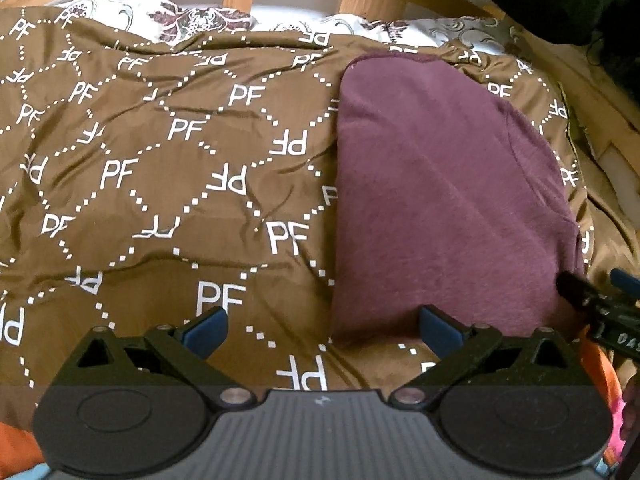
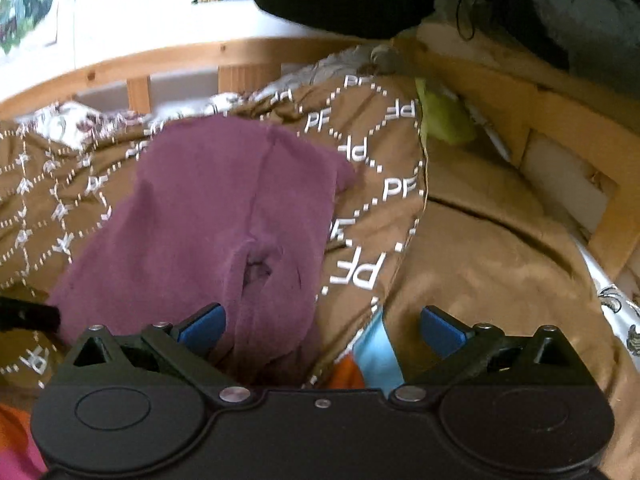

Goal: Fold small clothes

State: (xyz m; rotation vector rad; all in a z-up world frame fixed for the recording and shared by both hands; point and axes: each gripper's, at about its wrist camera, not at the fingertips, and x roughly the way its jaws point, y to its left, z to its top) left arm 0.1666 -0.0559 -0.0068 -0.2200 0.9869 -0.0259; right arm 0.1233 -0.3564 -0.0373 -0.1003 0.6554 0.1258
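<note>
Left wrist view: left gripper (image 1: 323, 330) fingers (image 1: 208, 330) spread wide, grasping nothing; maroon garment (image 1: 448, 204) flat on brown PF-print bedspread (image 1: 160, 152), near edge just beyond fingers; right gripper (image 2: 323, 330) fingers likewise released, garment's near corner beside left fingertip; wooden bed frame (image 2: 520, 104) behind.

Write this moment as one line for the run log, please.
left gripper: open, empty | right gripper: open, empty | purple fleece garment: lying on brown PF-patterned bedcover, ungripped
</note>
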